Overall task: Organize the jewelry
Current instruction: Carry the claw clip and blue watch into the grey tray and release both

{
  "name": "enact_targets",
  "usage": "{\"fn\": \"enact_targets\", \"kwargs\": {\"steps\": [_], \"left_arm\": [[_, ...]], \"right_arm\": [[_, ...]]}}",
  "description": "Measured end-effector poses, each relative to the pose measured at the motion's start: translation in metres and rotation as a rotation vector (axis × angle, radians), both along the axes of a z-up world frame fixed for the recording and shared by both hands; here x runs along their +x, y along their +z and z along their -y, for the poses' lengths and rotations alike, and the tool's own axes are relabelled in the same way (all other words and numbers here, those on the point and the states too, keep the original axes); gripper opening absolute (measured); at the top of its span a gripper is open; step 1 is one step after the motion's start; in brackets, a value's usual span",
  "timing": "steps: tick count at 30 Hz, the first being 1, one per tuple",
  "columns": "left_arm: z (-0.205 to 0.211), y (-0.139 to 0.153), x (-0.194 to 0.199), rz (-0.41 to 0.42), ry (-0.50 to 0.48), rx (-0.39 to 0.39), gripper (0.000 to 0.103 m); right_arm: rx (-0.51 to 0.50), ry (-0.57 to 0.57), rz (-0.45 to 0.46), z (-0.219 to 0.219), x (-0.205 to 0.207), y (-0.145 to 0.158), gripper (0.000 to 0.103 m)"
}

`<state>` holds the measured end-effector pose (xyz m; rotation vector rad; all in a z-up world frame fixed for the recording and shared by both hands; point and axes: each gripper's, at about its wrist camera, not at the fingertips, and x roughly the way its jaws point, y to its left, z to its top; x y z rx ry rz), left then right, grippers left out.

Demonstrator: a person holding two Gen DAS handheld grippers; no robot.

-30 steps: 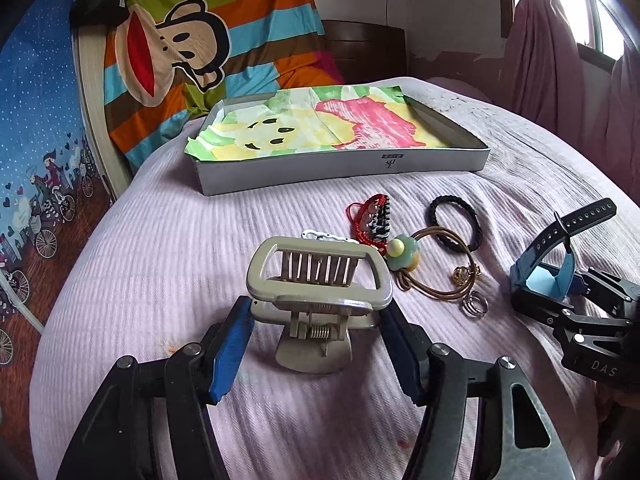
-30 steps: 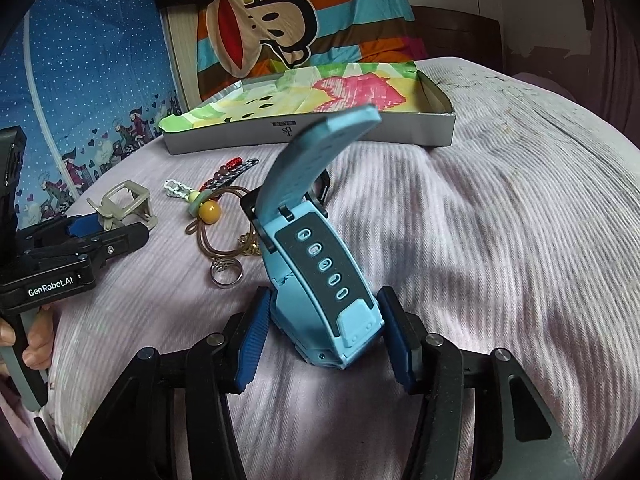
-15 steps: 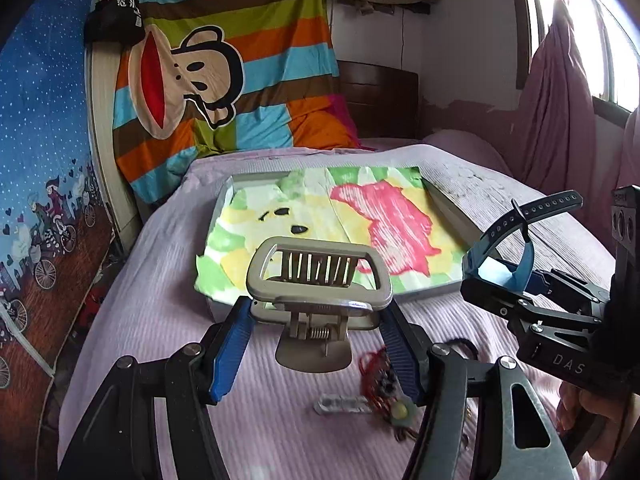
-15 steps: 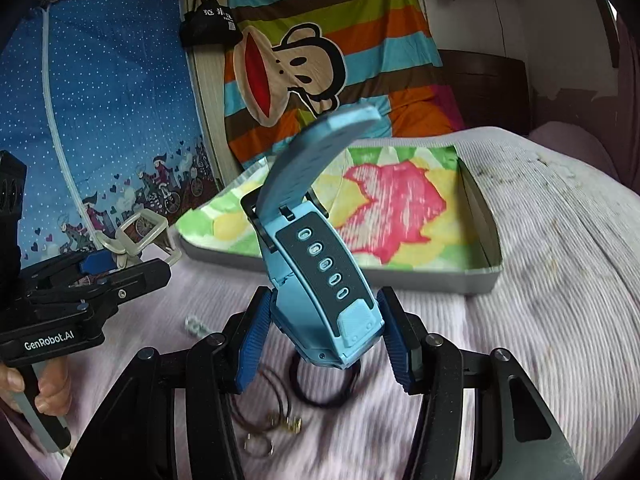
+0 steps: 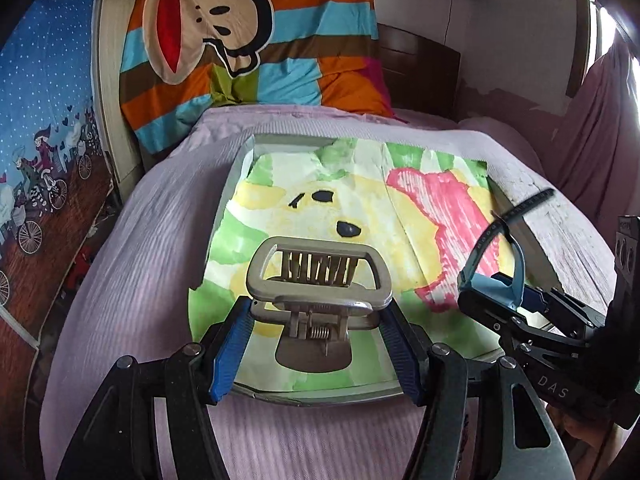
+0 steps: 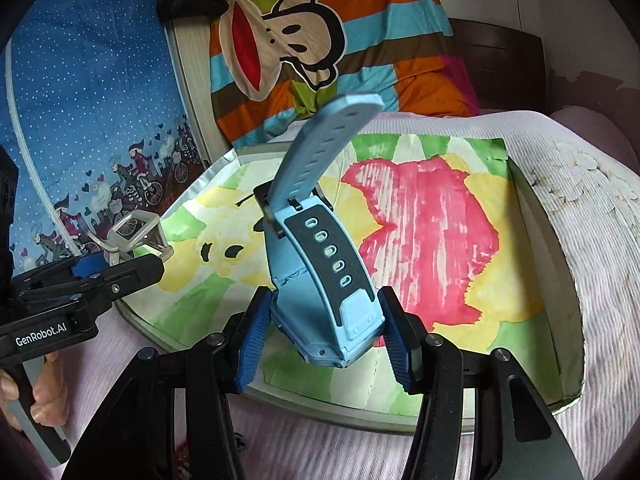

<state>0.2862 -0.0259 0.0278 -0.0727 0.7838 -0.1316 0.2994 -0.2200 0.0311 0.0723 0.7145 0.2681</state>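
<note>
My left gripper (image 5: 316,340) is shut on a beige hair claw clip (image 5: 318,280) and holds it above the near left part of the shallow grey tray (image 5: 320,394), which is lined with a painted paper. My right gripper (image 6: 324,332) is shut on a light blue watch (image 6: 320,276) with its strap sticking up, held over the tray (image 6: 568,280) near its front edge. The left gripper with the clip (image 6: 132,232) shows at the left of the right wrist view. The right gripper with the watch (image 5: 496,280) shows at the right of the left wrist view.
The tray lies on a bed with a pale pink ribbed cover (image 5: 140,260). A striped monkey-print blanket (image 5: 248,40) hangs behind it. A blue patterned wall (image 6: 80,100) is at the left and a pink curtain (image 5: 592,120) at the right.
Both grippers have lifted from the bed and moved forward over the tray, carrying the clip and the watch. The loose jewelry on the bed has dropped out of view.
</note>
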Motion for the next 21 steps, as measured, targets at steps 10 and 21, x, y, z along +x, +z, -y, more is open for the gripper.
{"fn": "enact_targets", "kwargs": {"steps": [10,21], "left_arm": [[0.004,-0.006,-0.020,0.031,-0.031,0.020,0.073],[-0.020,0.009,-0.080,0.190,0.048,-0.092,0.095]], "right_arm": [[0.063,0.001,0.013,0.013,-0.004,-0.012,0.052],[0.074,-0.038,0.246,0.048,-0.081,0.019,0.087]]}}
